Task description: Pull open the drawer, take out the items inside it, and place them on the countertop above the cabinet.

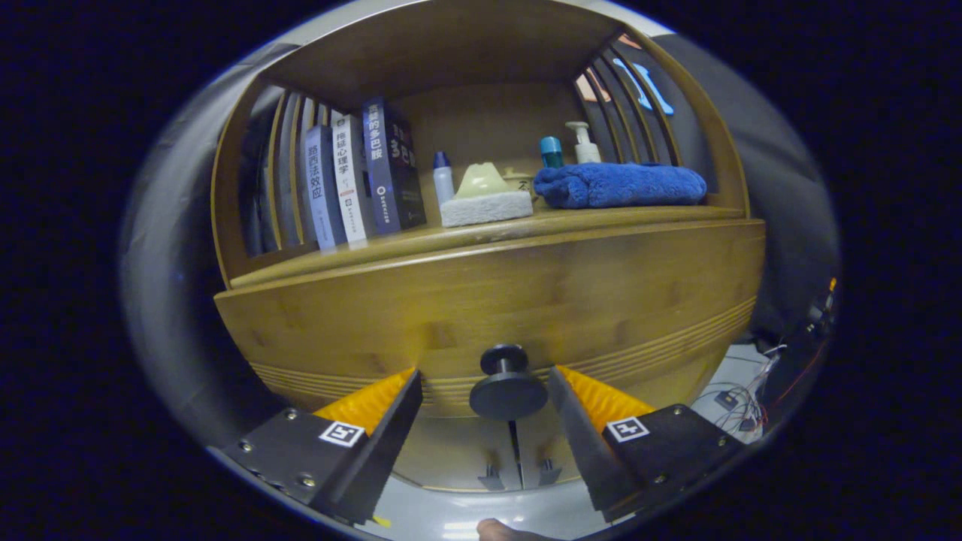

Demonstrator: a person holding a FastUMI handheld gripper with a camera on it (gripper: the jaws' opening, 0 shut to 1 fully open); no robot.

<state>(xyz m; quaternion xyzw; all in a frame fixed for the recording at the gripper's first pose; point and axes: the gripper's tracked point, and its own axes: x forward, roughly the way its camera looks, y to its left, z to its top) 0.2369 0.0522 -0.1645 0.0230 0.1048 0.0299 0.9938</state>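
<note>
Spread tongs (488,387) stand on both sides of the drawer knob (508,383), not touching it; the drawer (488,300) looks closed. Items already lie on the tabletop (601,218) above, so this fits opening or having reclosed.

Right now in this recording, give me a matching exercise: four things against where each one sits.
1. drawer knob
2. blue towel
3. books
4. sponge

a. upright at the shelf's slatted end
b. between the open fingers of the hand-held gripper
c. folded, in front of the pump bottle
d. mid-shelf, beside the small white bottle

Pairs: 1-b, 2-c, 3-a, 4-d
</note>
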